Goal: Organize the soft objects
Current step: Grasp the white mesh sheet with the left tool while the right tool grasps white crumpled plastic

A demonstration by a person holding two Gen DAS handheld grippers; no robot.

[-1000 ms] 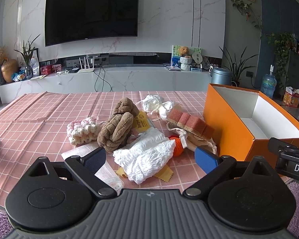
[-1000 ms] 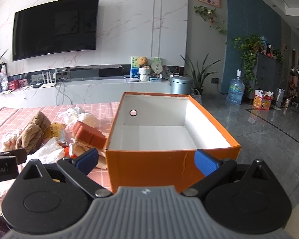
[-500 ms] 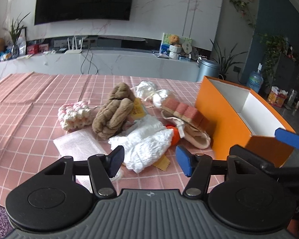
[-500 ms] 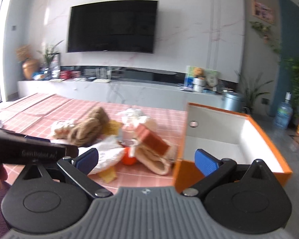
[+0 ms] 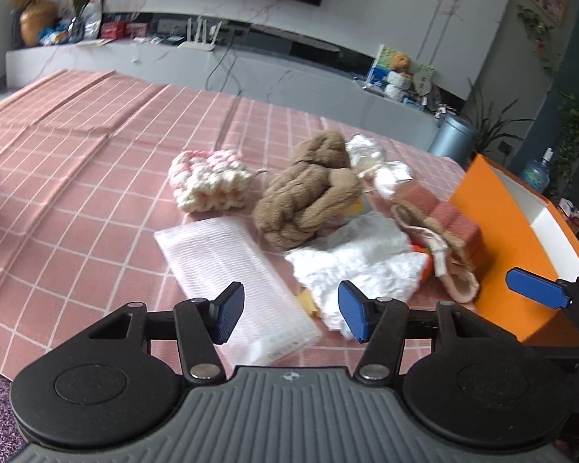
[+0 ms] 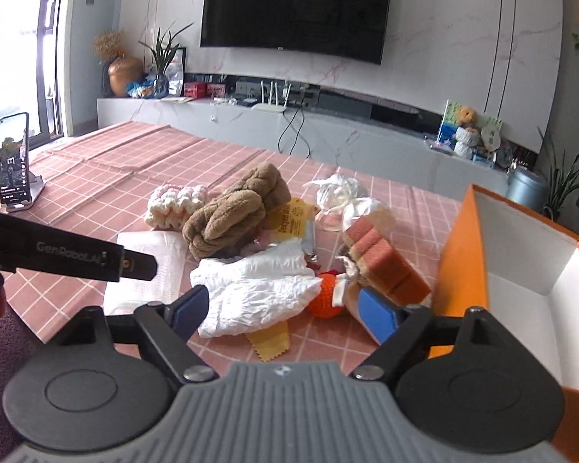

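Both grippers dipped toward the soft pile, left gripper (image 5: 290, 317) open and empty, right gripper (image 6: 283, 314) closing, gripping nothing.

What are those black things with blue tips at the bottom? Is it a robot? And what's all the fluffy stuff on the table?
No robot: a person holds a two-finger gripper in each hand, with a camera on each. One picture looks along the left gripper, the other along the right gripper. Neither holds anything; the right one's jaws are closing on nothing. On the pink checked tablecloth lie a brown plush twist, a pink-and-white knit piece, a white crumpled cloth and a sponge. Beside them stands an open orange box.
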